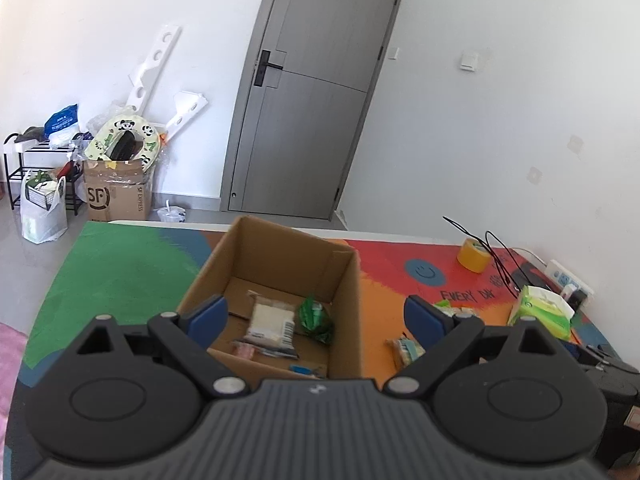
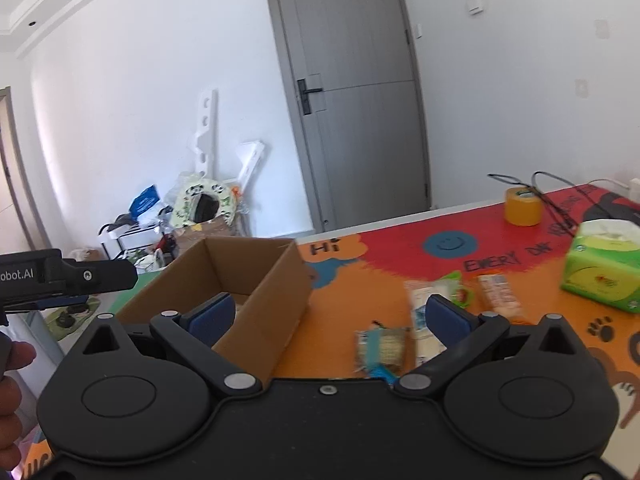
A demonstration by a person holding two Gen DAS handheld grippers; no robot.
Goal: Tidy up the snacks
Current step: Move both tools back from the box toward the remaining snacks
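Left claw (image 1: 316,314): fingers spread wide, nothing between the pads; it hangs over the open cardboard box (image 1: 344,280), which stands near the far edge of the surface (image 1: 120,272); the surface is covered with a multicoloured mat. Inside the box, on its floor: a pale snack packet with a barcode label (image 1: 270,322); a green wrapped snack (image 1: 316,318) just beside it; further small wrappers lie towards the near wall, too blurred to identify.

Right claw (image 2: 328,318): fingers spread wide, nothing clamped; it is held above the orange area of the mat, just beside the box (image 2: 280,300). Loose snacks remain on the surface outside the box: a small packet with a blue band (image 2: 380,350); a long white packet (image 2: 420,320) touching it; an orange packet (image 2: 500,296) nearer the right-hand edge; all blurred.

Other items on the surface: a green tissue pack (image 2: 600,272) towards the right-hand edge; a roll of yellow tape (image 2: 522,206) near the far edge, with a black cable (image 2: 552,200) looping beside it. In the right wrist view, the body of the left tool (image 2: 68,274) shows at the frame's left edge with part of a hand (image 2: 12,400) below it.
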